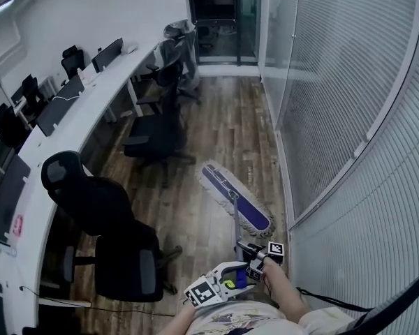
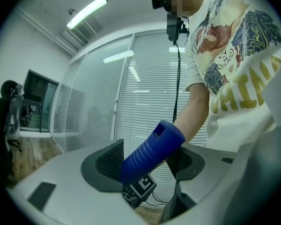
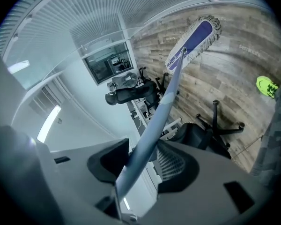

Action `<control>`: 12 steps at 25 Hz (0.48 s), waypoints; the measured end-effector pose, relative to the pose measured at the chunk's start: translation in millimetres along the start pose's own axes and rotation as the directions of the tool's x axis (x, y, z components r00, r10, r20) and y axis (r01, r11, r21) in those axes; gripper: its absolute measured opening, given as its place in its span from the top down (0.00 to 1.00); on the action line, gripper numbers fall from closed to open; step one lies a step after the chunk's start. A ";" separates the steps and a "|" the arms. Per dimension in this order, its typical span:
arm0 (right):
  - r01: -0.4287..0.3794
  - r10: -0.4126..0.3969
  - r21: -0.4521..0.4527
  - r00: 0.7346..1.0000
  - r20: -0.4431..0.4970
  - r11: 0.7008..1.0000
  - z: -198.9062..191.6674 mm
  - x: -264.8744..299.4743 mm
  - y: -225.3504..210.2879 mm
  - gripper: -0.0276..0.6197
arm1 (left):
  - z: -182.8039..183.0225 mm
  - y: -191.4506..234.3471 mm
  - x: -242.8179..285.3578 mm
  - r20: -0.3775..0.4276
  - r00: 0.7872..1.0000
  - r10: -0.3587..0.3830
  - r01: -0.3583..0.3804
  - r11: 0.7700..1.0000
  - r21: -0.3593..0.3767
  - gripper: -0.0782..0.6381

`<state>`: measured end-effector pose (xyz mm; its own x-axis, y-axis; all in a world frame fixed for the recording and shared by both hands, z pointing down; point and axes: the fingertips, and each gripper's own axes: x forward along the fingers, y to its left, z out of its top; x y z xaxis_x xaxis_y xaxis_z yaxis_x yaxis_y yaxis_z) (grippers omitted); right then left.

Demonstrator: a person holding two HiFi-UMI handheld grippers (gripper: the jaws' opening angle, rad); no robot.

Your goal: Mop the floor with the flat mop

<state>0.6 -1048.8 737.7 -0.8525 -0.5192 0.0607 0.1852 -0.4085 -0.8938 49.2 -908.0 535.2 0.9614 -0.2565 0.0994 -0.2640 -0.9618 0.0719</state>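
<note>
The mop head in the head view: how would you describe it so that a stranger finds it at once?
Look along the blinds wall on the right, down to the wooden floor. Close to its foot lies the flat mop head. It alone is a long purple pad with a pale fringe; the nearby chairs are black.

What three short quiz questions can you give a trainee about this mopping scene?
1. True or false: the mop head lies on the wood floor, close to the glass wall.
2. What does the left gripper grip? A) the blue handle end B) a cloth C) nothing
3. Fill in: the right gripper is shut on the mop's ____.
Key: 1 true; 2 A; 3 pole.
</note>
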 end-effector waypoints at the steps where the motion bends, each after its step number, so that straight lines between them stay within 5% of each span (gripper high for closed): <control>1: 0.002 -0.002 0.002 1.000 -0.004 1.000 -0.8 -0.5 0.2 0.68 | -0.1 -0.5 0.4 -0.001 1.000 -0.002 0.002 1.000 0.002 0.53; 12: 0.104 -0.104 -0.007 0.993 -0.048 0.995 -37.9 -12.2 -31.8 0.68 | -25.0 -41.5 -25.6 -0.071 0.997 0.034 -0.032 0.999 0.018 0.53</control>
<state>-13.4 -1001.0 748.5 -0.8898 -0.4368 0.1320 0.0921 -0.4552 -0.8856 33.5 -859.1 554.4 0.9441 -0.2812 0.1723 -0.2936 -0.9546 0.0511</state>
